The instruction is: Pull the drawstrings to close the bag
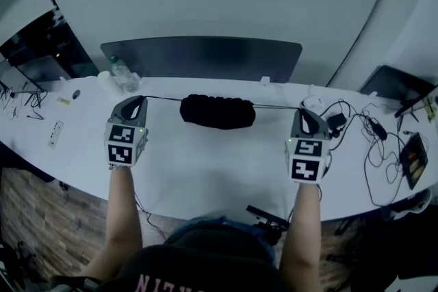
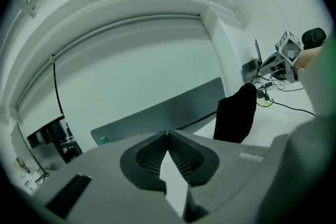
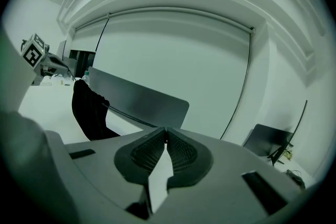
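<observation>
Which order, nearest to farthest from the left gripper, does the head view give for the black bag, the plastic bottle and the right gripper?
1. the plastic bottle, just behind the left gripper, near the table's back edge.
2. the black bag, mid-table, to that gripper's right.
3. the right gripper, beyond the bag, on the right side.

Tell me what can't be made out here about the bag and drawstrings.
Head view: whether the bag is fully cinched; its dark bunched fabric hides the mouth.
Left gripper view: the end of the left drawstring, pinched out of sight in the shut left gripper.
Right gripper view: likewise the right drawstring in the right gripper.
All views: the bag's contents.
</observation>
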A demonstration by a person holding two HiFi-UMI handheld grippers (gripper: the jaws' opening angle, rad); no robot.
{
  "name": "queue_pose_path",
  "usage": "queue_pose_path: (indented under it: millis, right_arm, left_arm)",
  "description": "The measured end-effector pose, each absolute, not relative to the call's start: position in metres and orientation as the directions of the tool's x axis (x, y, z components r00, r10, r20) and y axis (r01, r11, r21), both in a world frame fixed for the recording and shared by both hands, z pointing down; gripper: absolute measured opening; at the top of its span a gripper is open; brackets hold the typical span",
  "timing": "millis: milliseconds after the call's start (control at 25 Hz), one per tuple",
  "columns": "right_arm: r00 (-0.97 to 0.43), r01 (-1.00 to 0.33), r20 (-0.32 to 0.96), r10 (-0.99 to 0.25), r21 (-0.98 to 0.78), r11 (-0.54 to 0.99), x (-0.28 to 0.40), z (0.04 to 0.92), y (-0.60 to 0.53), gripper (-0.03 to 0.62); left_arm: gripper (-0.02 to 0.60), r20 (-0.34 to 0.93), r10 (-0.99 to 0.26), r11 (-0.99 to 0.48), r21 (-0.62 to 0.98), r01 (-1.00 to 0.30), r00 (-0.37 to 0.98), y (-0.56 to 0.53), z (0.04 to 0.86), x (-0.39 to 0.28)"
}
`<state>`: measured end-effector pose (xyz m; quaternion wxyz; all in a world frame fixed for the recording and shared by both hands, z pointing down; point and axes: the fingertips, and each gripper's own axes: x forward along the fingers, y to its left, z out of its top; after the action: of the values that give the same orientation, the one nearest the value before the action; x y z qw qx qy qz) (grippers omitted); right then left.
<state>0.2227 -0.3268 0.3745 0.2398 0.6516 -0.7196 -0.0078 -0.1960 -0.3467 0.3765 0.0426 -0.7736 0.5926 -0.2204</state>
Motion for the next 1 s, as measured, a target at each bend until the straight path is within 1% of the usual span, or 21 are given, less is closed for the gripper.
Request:
queue_pose_path:
  millis: [280, 640, 1000]
  right_arm:
    - [0.024, -0.934, 0.300, -0.954, 0.347, 0.086, 0.235, 0.366, -0.328, 0.008]
    - [0.130, -0.948, 0.245, -0.961, 0.315, -0.048, 0.251, 0.353, -0.330, 0.008]
    - [0.177, -0.945, 0.226, -0.958, 0.310, -0.102, 0.262, 0.346, -0.330, 0.008]
  left_arm:
    - [0.015, 0.257, -0.958, -0.205, -0.318, -0.926, 0.124, -0.352, 0.365, -0.204]
    - [0.014, 0.189, -0.982, -0.070, -0.307, -0.949, 0.011, -0.357, 0.347, -0.217]
    - [0.014, 0.176, -0.984, -0.033, -0.290, -0.956, -0.020, -0.360, 0.342, -0.231]
